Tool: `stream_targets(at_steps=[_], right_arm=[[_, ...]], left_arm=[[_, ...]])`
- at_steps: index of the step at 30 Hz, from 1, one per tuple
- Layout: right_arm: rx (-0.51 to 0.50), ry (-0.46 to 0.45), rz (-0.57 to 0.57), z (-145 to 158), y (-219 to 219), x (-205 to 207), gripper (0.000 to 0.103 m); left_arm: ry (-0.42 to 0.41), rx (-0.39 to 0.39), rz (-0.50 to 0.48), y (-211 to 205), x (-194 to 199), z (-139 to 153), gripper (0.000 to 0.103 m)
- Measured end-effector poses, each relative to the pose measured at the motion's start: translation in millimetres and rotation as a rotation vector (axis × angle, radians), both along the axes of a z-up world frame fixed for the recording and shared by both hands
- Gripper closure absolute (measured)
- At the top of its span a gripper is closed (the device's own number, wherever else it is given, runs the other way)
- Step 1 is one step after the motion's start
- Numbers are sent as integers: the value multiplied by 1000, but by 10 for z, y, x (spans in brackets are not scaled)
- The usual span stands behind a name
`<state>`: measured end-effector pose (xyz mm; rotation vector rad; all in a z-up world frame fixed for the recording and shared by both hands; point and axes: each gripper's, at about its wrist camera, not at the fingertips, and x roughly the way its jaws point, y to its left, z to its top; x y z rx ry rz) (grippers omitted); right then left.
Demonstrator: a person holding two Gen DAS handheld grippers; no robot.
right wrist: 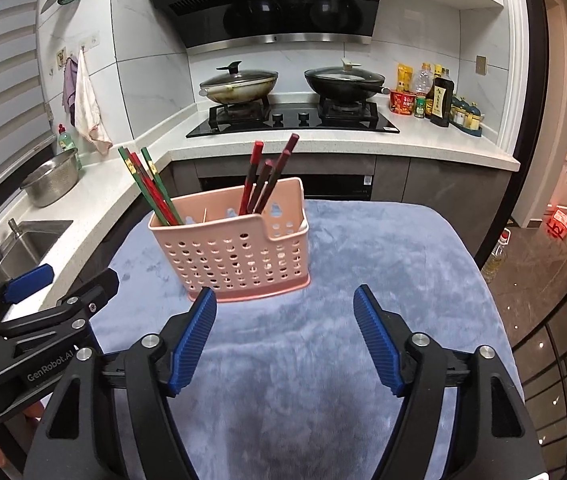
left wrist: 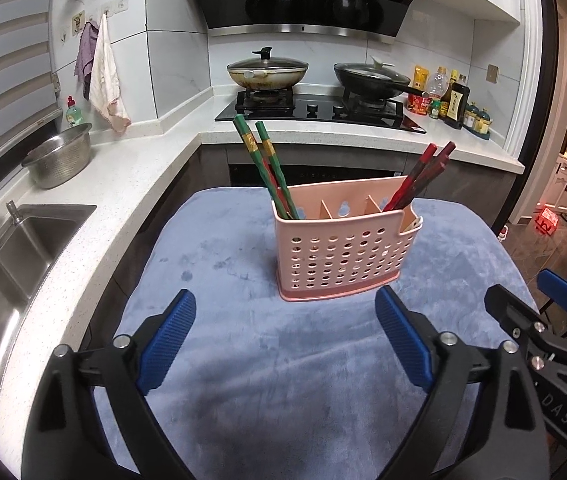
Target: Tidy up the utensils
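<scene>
Grippers, left gripper [left wrist: 285, 336] and right gripper [right wrist: 285, 330], hang spread and empty just before the pink caddy [left wrist: 333, 248] on the blue cloth [left wrist: 243, 360], whose end compartments hold green chopsticks [left wrist: 267, 168] and dark red chopsticks [left wrist: 419, 178], so sorting looks finished, leaving only withdrawal.

A: Colours ahead of the tongs?
B: Holder [left wrist: 339, 256] pale pink, round-hole grid. Chopsticks [left wrist: 267, 168] on its left: green and red with gold bands. Chopsticks [left wrist: 419, 178] on its right: dark red, maroon.
A: Under it?
B: Cloth [right wrist: 323, 360] on the table, grey-blue plush, mottled. Left tongs [left wrist: 285, 344] and right tongs [right wrist: 285, 340]: black frames, ribbed blue pads [right wrist: 193, 344].
</scene>
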<state>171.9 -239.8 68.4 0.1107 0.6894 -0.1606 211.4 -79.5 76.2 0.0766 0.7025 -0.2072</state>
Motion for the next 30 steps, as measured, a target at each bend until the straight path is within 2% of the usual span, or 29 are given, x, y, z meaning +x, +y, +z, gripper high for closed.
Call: stream_targets(at_steps=[5,15,16,23,30], right_arm=[[-1,-1,-6,-6,-18,-58,20],[5,7,-22,-25,-82,-107,14],[5,10,-23,-34,-79,-111,6],[13,23,-51,-74,-132,-151,6],[3,28,-60,-82,-147,-207,6]], left_arm=[[-4,13,7,3,-27,-10,12],[-18,36,23,55,-80,-12,7],[-18,38,23,57,-86,-14,7],[-26,67,33,71,-116,-26,7],[-27,59,42,108,-156,-19,7]])
